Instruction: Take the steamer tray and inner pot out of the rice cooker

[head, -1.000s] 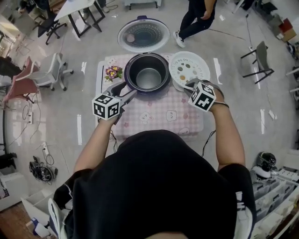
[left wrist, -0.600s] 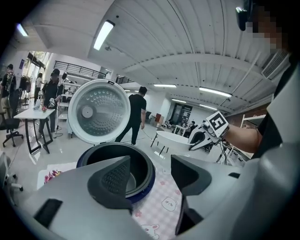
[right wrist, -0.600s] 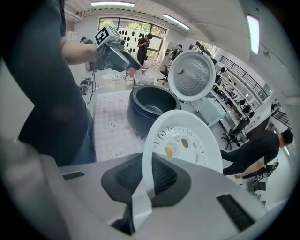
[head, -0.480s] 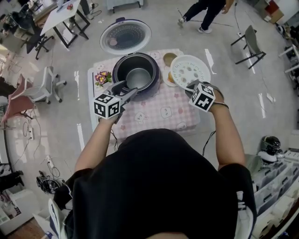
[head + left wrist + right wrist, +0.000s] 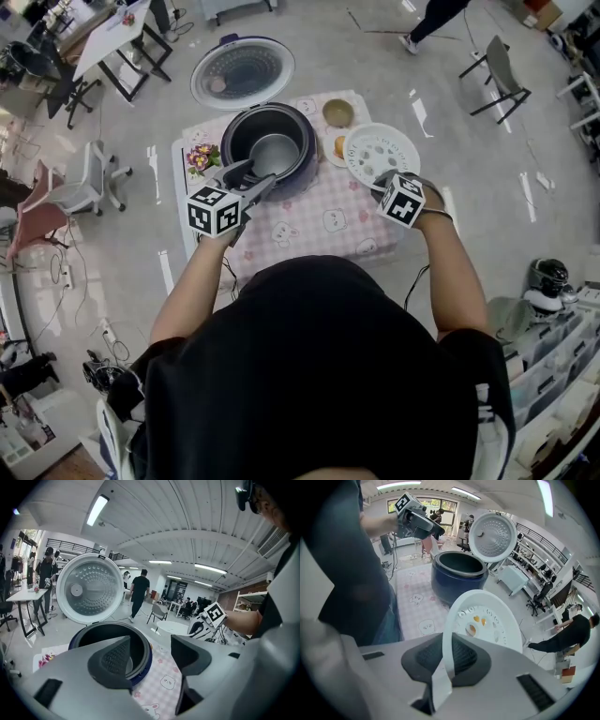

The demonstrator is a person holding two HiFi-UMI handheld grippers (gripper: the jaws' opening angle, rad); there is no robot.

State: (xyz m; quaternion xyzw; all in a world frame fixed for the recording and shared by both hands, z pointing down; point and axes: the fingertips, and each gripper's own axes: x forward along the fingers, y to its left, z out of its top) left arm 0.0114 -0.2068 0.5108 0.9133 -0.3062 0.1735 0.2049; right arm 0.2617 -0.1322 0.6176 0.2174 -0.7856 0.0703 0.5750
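The dark blue rice cooker [image 5: 246,157] stands at the back of the table with its lid [image 5: 243,72] swung open. The metal inner pot [image 5: 277,154] sits inside it. My left gripper [image 5: 255,180] is open at the cooker's near-left rim, and in the left gripper view nothing lies between the jaws [image 5: 150,656] in front of the cooker [image 5: 140,660]. My right gripper [image 5: 382,180] is shut on the near rim of the white perforated steamer tray [image 5: 382,150]. The tray [image 5: 487,620] is held tilted to the right of the cooker [image 5: 457,576], with its rim pinched by the gripper [image 5: 447,660].
The table has a pink checked cloth [image 5: 319,225]. A small bowl [image 5: 337,112] and an orange item [image 5: 339,147] sit right of the cooker. A flower ornament [image 5: 200,157] is on its left. Chairs and desks stand around on the floor, and a person walks at the far right.
My right gripper has carried the steamer tray to the right and lower, away from the cooker, which uncovers the small bowl. The left gripper stays at the cooker's rim. The head view has shifted.
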